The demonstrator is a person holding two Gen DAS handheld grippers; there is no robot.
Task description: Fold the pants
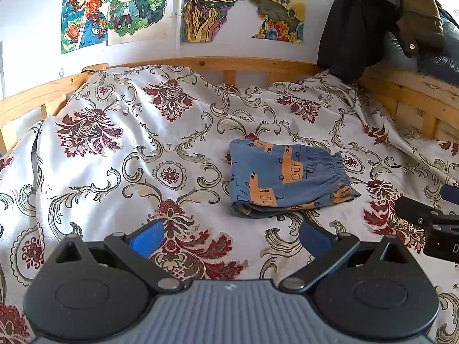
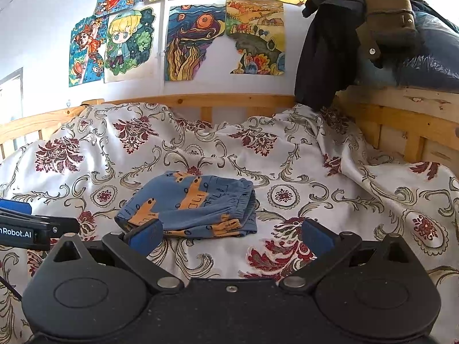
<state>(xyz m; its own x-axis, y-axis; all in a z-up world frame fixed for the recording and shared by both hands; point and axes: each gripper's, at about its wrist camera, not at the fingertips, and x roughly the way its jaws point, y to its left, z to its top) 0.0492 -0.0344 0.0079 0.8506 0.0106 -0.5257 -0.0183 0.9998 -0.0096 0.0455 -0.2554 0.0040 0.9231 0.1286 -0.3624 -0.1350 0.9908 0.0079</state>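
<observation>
Pants (image 1: 287,179) lie folded into a compact bundle on the bed, blue cotton printed with orange vehicle shapes, the gathered elastic waistband turned toward the right and the folded edge toward the left. They rest on a white bedspread (image 1: 114,157) patterned with dark red flowers and olive scrolls, a little right of the middle of the bed and nearer the front edge than the headboard side.

Both tools hang back from the bundle, neither one touching it. The left gripper (image 1: 231,236) sits low at the near edge, its blue-padded fingers (image 1: 146,238) spread wide with nothing between them but bedspread; the pants lie just beyond its right finger. The right gripper (image 2: 229,235) is likewise held wide apart and empty, with the pants (image 2: 189,203) just past its left finger (image 2: 145,235), whose tip overlaps the near corner of the cloth in that view, though I cannot tell whether it touches.

A pine bed rail (image 1: 200,64) runs along the far side. Above it, colourful drawings (image 1: 120,3) are stuck to the white wall. At the far right, dark clothing (image 1: 352,28) is heaped over the raised wooden frame.
</observation>
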